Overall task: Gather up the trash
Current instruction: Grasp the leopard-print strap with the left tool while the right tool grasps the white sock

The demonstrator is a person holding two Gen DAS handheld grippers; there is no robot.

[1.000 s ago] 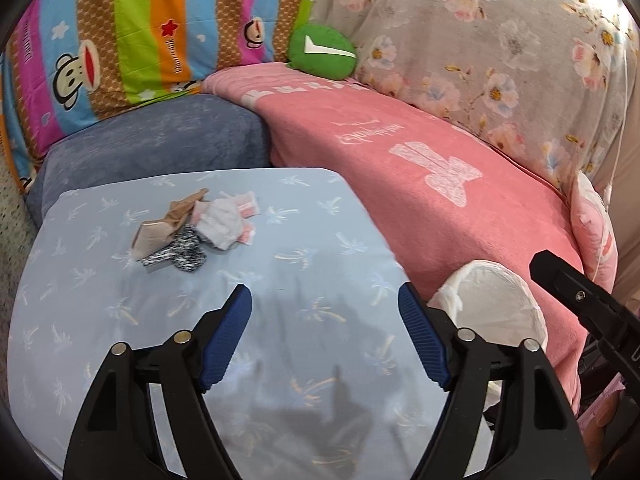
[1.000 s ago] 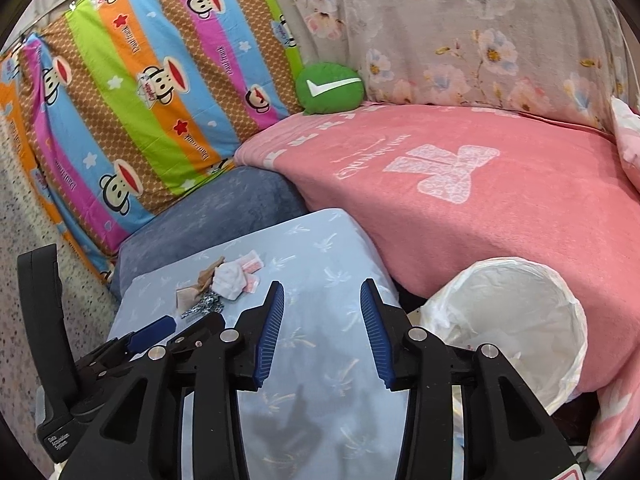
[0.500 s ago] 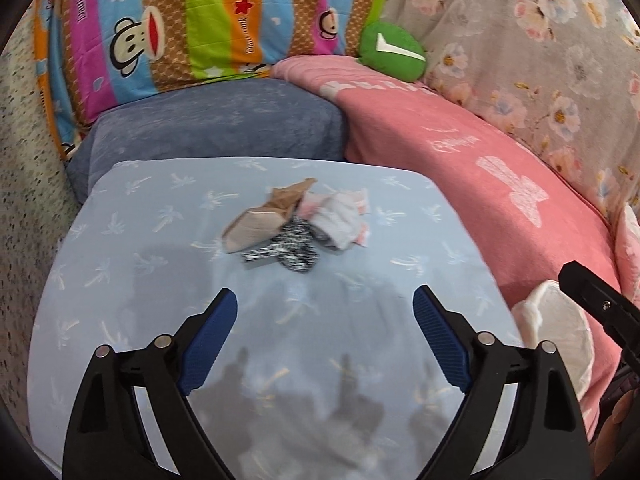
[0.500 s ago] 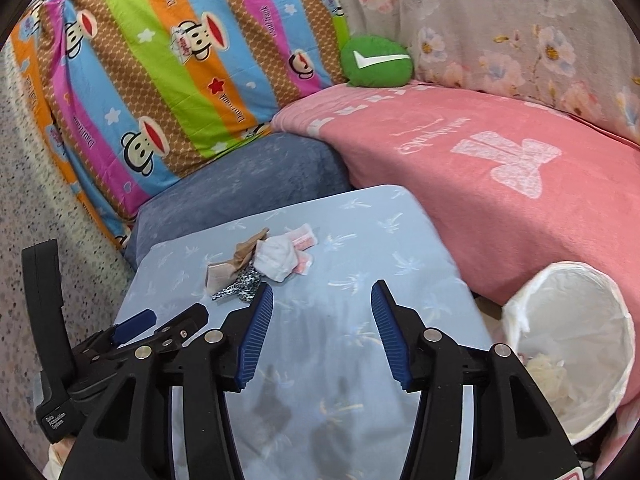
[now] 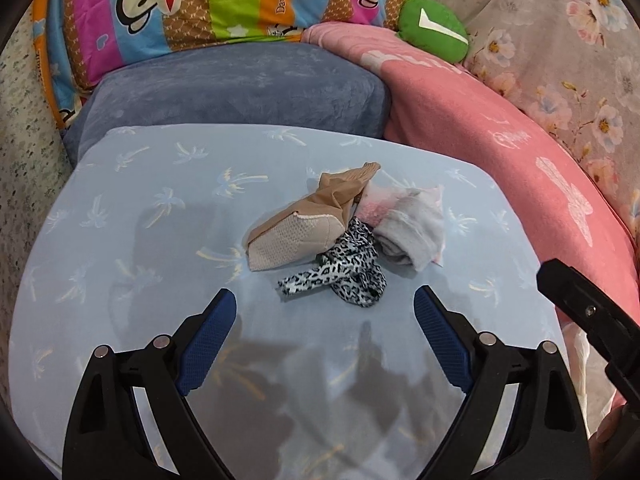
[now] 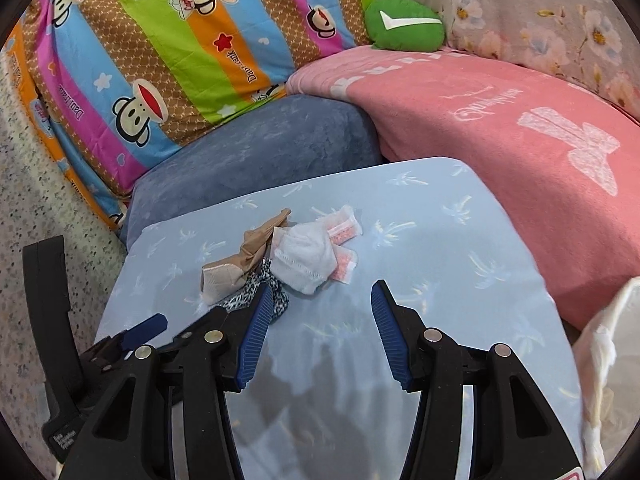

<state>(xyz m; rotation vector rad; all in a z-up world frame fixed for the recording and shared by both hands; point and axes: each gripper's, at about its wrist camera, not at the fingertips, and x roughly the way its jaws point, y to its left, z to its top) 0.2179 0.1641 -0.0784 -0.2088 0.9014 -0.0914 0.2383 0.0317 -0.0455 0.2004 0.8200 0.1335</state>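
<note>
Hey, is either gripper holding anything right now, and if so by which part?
Nothing is held. The left gripper and right gripper are both open, short of the small pile of crumpled scraps.

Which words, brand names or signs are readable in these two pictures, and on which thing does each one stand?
"Dau.traik", roughly, in brown script: striped monkey cover.
White tick sign, no words: green cushion.
White script and large letters: pink blanket, too distorted to read.
Small white print: left gripper body in the right wrist view, too small to read.
</note>
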